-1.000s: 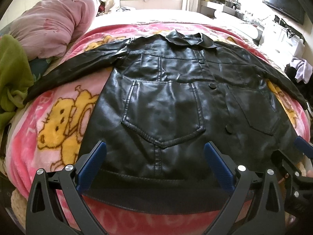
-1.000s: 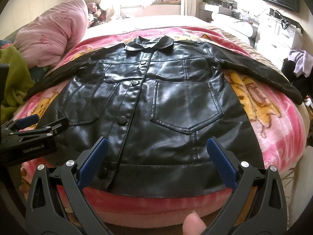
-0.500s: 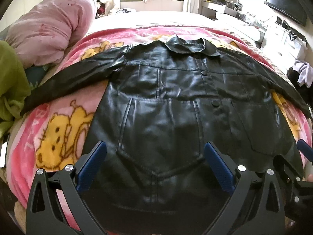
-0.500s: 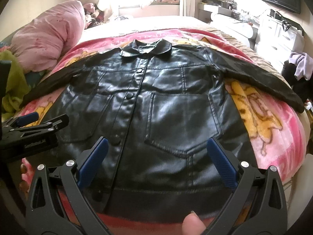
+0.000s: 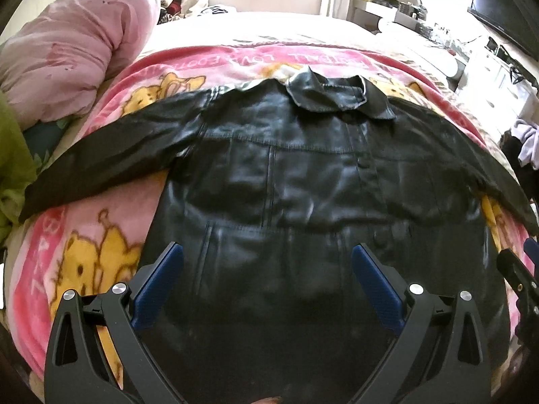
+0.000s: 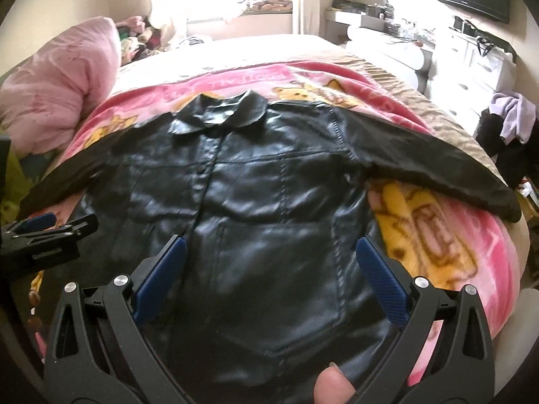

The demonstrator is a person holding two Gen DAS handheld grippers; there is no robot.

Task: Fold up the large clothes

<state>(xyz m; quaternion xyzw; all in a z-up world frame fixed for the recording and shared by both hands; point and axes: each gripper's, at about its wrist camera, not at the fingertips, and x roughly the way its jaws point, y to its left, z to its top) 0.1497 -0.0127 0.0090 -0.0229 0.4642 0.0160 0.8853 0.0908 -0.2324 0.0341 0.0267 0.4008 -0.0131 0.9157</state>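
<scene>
- The black leather jacket [image 5: 286, 181] lies front-up and spread flat on the pink cartoon blanket [image 5: 84, 252] that covers the bed, collar [image 6: 219, 114] toward 12 o'clock and hem toward 6 o'clock, under both cameras.
- Its sleeves reach out toward 9 o'clock and 3 o'clock; the right sleeve [image 6: 438, 161] drapes down to the blanket's edge.
- The left hand-held gripper [image 5: 266, 282] hangs over the lower left panel with its blue pads wide apart and nothing between them.
- The right hand-held gripper [image 6: 269, 269] hangs over the lower right panel and chest pocket, also spread and empty.
- No fold is made yet, so the step in hand looks like the approach to a first grasp on the body of the jacket.
- The hem is dark and blurred at 6 o'clock in both views, so whether a pad touches the leather is probably no, but I cannot be sure.
- The next move calls for each pair of pads to pinch one layer edge, likely hem or side seam; the stiff, slick leather needs a firm bite and an even lift on both sides.
</scene>
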